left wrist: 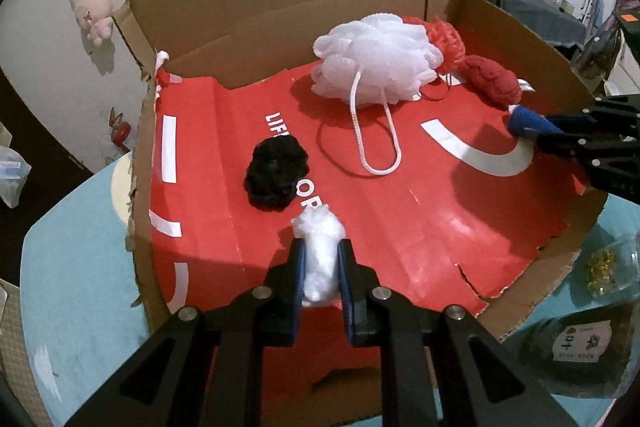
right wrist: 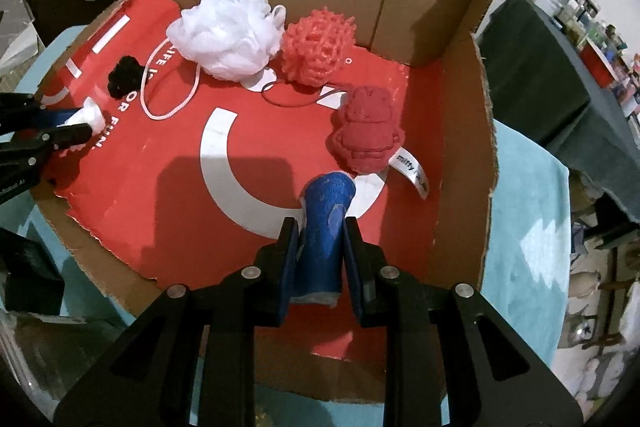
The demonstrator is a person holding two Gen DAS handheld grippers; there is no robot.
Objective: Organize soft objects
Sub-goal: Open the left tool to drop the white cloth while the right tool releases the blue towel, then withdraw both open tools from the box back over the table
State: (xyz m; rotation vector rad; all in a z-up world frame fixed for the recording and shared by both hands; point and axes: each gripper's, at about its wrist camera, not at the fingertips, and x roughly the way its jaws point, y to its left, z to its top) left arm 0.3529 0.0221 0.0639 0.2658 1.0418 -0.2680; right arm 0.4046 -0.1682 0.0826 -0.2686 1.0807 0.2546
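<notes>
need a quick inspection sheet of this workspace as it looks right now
surface: open cardboard box with red printed liner, on a blue-covered table
job's things: white mesh pouf, red spiky ball, red knitted toy, black fluffy piece lie in the box
clutter: jar and packet at table edge
grippers: left gripper shut on white fluff; right gripper shut on blue foam roll
cables: nothing seen
surroundings: crowded shelves

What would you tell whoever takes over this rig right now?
Left gripper: shut on a white fluffy wad, over the box's near edge.
Right gripper: shut on a blue foam tube, inside the cardboard box.
Already in the box: white bath pouf, red spiky ball, red plush, black pom.
Left: set both held pieces down in the box and release.
</notes>
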